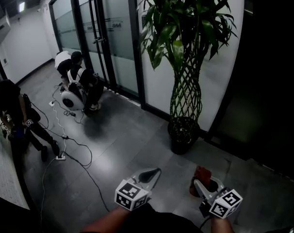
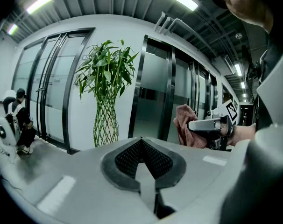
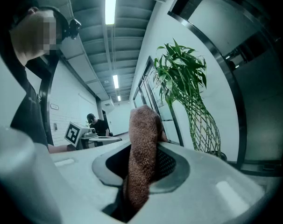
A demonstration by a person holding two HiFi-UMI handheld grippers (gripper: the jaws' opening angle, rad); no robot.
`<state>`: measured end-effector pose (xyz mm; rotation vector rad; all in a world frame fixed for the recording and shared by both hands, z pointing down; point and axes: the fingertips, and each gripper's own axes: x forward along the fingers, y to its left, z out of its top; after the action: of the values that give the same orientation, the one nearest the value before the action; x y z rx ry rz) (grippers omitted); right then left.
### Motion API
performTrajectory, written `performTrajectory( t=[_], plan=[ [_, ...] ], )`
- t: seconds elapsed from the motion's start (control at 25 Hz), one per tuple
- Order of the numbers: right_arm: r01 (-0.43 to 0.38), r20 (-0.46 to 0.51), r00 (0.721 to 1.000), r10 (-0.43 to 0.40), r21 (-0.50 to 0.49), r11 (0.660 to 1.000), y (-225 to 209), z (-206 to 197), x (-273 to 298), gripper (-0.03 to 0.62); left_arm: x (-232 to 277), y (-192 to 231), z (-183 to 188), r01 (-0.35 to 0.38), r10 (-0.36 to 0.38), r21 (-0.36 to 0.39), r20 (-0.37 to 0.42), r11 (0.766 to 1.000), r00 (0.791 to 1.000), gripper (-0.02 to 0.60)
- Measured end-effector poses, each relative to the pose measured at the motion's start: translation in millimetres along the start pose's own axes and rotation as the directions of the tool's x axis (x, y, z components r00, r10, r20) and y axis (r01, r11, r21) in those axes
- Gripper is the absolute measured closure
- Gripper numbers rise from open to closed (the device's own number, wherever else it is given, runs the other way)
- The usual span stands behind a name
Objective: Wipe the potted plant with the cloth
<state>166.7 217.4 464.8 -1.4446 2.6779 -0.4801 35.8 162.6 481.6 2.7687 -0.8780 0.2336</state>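
Note:
The potted plant has green leaves on a braided lattice stem and stands in a dark pot against the white wall, a step ahead of me. It also shows in the left gripper view as the plant and in the right gripper view as the plant. My right gripper is held low, short of the pot, shut on a reddish-brown cloth. The cloth hangs up out of the jaws. My left gripper is beside it, shut and empty, well apart from the plant.
Glass doors with dark frames run along the left of the plant. Two people crouch by them with a round white device. Cables trail over the grey floor. Another person stands at the far left.

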Motion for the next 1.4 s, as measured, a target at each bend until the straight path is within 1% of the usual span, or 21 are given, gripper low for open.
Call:
performTrajectory(
  t=[0.2, 0.32, 0.4, 0.48, 0.6, 0.76, 0.88, 0.96, 1.0, 1.08, 1.16, 1.28, 1.4],
  plan=[
    [-0.004, 0.0, 1.0, 0.004, -0.011, 1.0, -7.2, 4.9, 11.4, 0.523, 4.3, 8.0, 4.9, 0.001, -0.001, 0.034, -0.012, 0.999, 1.0, 0.565],
    [0.006, 0.009, 1.0, -0.005, -0.058, 0.998, -13.3, 19.6, 23.1, 0.523, 13.3, 26.2, 4.5, -0.007, 0.008, 0.036, -0.03, 0.999, 1.0, 0.565],
    [0.01, 0.014, 1.0, -0.008, -0.102, 0.995, -21.3, 33.6, 36.8, 0.523, 26.7, 44.1, 12.3, -0.005, 0.006, 0.046, -0.027, 0.999, 1.0, 0.565],
    [0.012, 0.024, 1.0, -0.009, -0.134, 0.991, -32.8, 50.5, 54.2, 0.523, 44.5, 60.6, 27.3, 0.012, -0.011, 0.051, -0.016, 0.999, 1.0, 0.565],
    [0.02, 0.055, 0.998, -0.011, -0.162, 0.987, -49.1, 80.4, 82.5, 0.523, 69.5, 86.2, 60.0, 0.031, -0.032, 0.062, 0.017, 0.998, 0.999, 0.565],
    [0.04, 0.103, 0.995, -0.019, -0.213, 0.976, -65.5, 128.8, 122.8, 0.523, 101.8, 124.9, 94.4, 0.06, -0.065, 0.113, 0.038, 0.992, 0.997, 0.565],
    [0.068, 0.12, 0.992, -0.037, -0.265, 0.962, -79.0, 160.6, 153.8, 0.523, 128.0, 151.1, 117.8, 0.089, -0.098, 0.131, 0.059, 0.987, 0.993, 0.565],
    [0.095, 0.132, 0.99, -0.057, -0.308, 0.947, -87.6, 179.5, 172.5, 0.523, 144.1, 164.9, 137.2, 0.124, -0.136, 0.129, 0.092, 0.984, 0.986, 0.565],
    [0.109, 0.14, 0.988, -0.066, -0.328, 0.938, -91.6, 189.3, 182.2, 0.523, 151.3, 169.8, 149.4, 0.153, -0.166, 0.118, 0.109, 0.981, 0.98, 0.558],
    [0.141, 0.155, 0.984, -0.09, -0.359, 0.923, -98.8, 207.3, 200.0, 0.523, 164.4, 175.3, 173.8, 0.225, -0.236, 0.095, 0.131, 0.97, 0.963, 0.531],
    [0.178, 0.166, 0.979, -0.122, -0.386, 0.905, -108.1, 222.9, 215.1, 0.523, 179.2, 179.3, 195.7, 0.28, -0.291, 0.09, 0.139, 0.956, 0.947, 0.515],
    [0.23, 0.181, 0.969, -0.166, -0.425, 0.876, -129.3, 244.2, 241.6, 0.523, 207.0, 189.4, 227.3, 0.304, -0.32, 0.122, 0.147, 0.945, 0.936, 0.515],
    [0.267, 0.205, 0.959, -0.194, -0.437, 0.859, -138.9, 259.5, 263.2, 0.523, 224.2, 196.3, 250.8, 0.339, -0.359, 0.136, 0.166, 0.931, 0.918, 0.512]
  ],
)
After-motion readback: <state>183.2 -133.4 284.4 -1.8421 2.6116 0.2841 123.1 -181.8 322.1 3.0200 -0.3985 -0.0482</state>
